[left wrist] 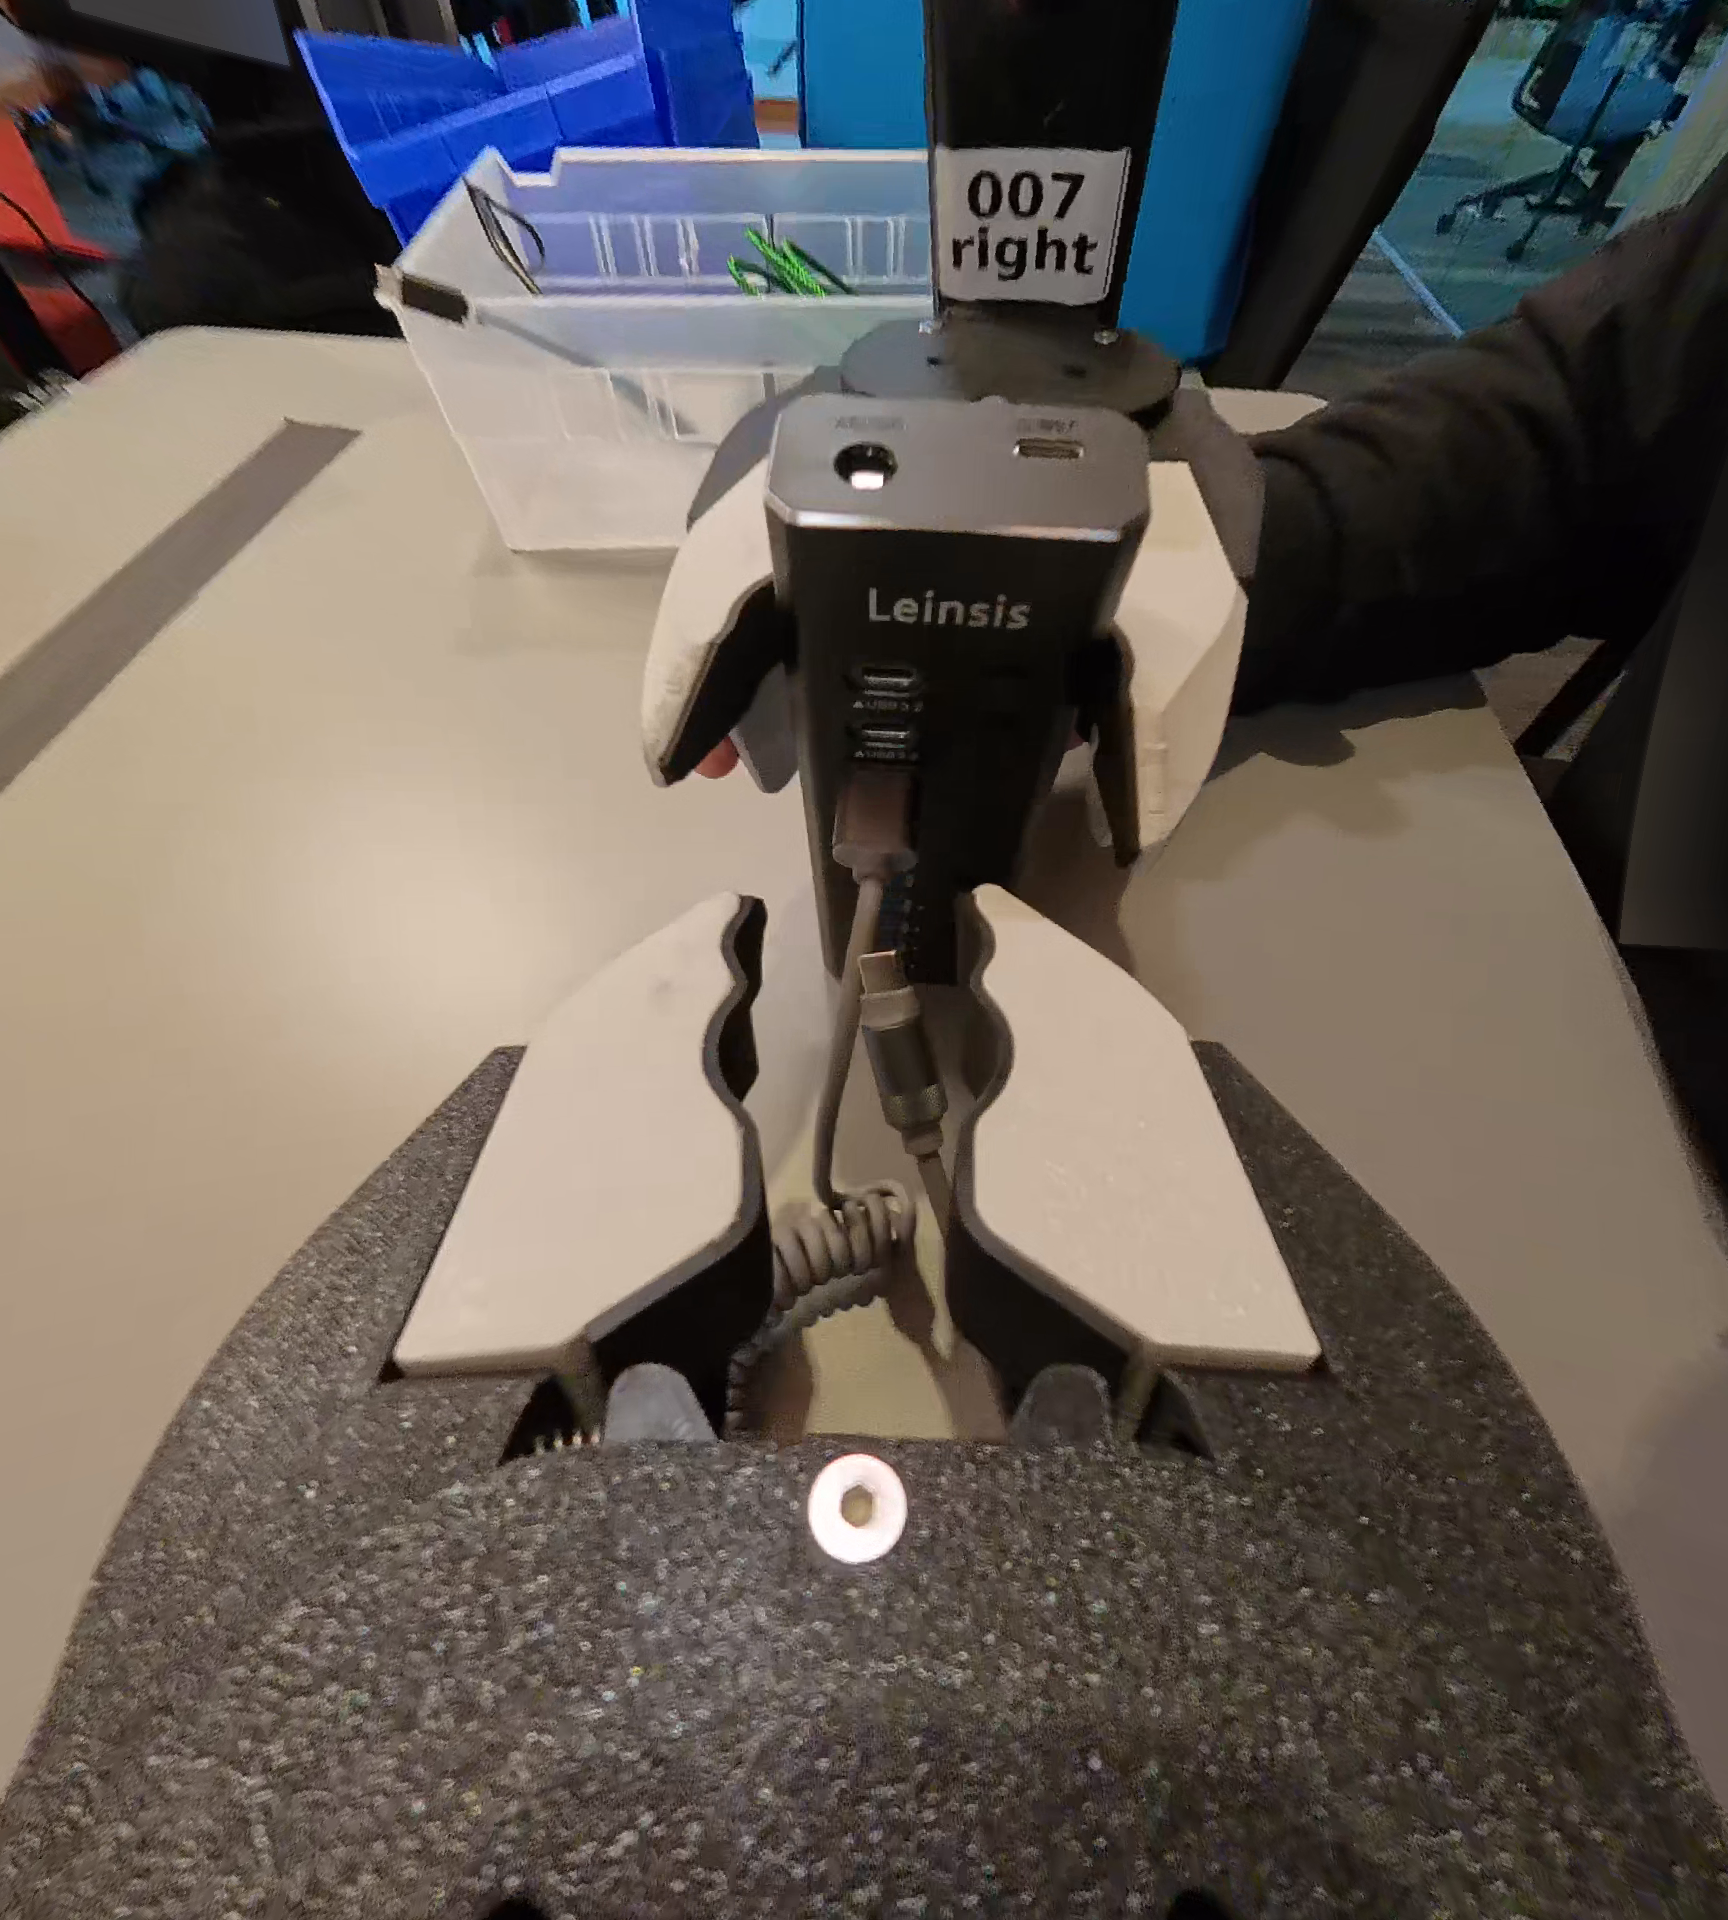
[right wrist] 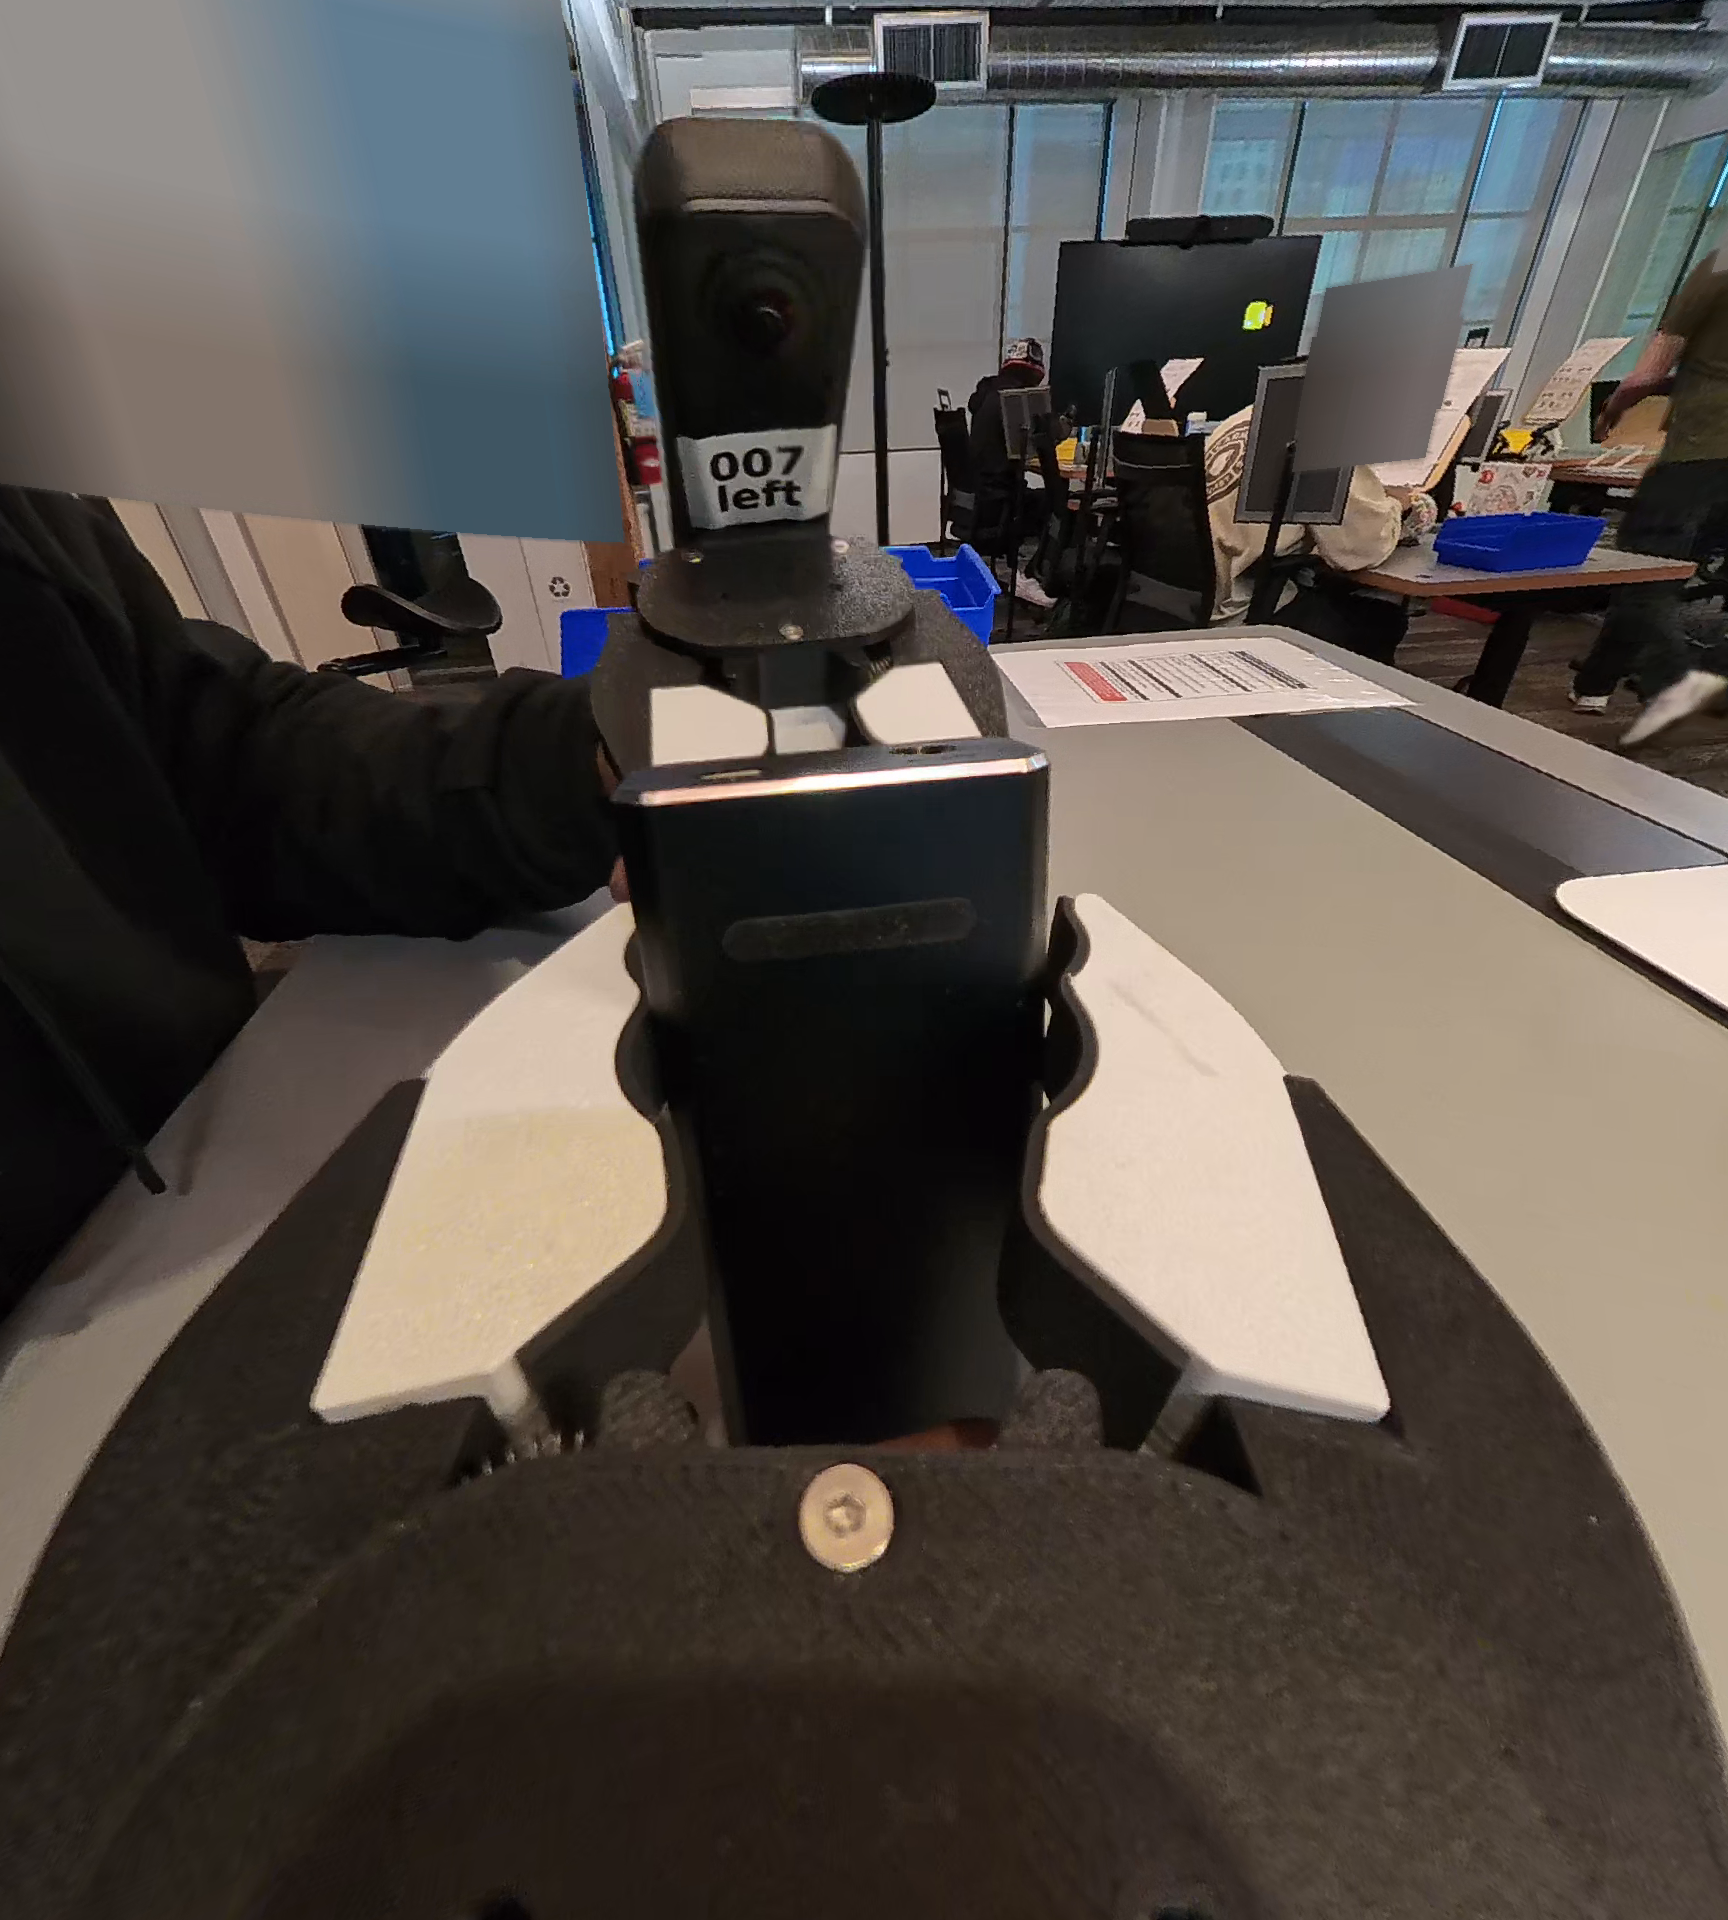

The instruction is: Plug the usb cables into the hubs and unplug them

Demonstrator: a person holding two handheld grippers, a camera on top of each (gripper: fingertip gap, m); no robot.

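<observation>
A black USB hub [left wrist: 953,540] stands on end over the grey table [left wrist: 320,831], ports facing my left gripper. My right gripper [left wrist: 907,805] is shut on its sides; in the right wrist view [right wrist: 849,925] I see only the hub's plain back [right wrist: 839,1143]. A grey coiled cable [left wrist: 839,1236] has one plug [left wrist: 875,821] in a lower hub port. Its other plug [left wrist: 891,997] is free, just below the hub, beside my left gripper's right finger. My left gripper [left wrist: 865,914] is open around this cable, tips at the hub's lower end. It shows behind the hub [right wrist: 803,727].
A clear plastic bin [left wrist: 631,343] holding green cables stands behind the hub, blue bins [left wrist: 507,94] beyond it. A dark strip [left wrist: 112,603] crosses the table. A printed sheet [right wrist: 1192,675] and a white pad [right wrist: 1712,945] lie on the far side. Black sleeves [left wrist: 1462,499] hold the grippers. Left and right tips are no more than a few centimetres apart.
</observation>
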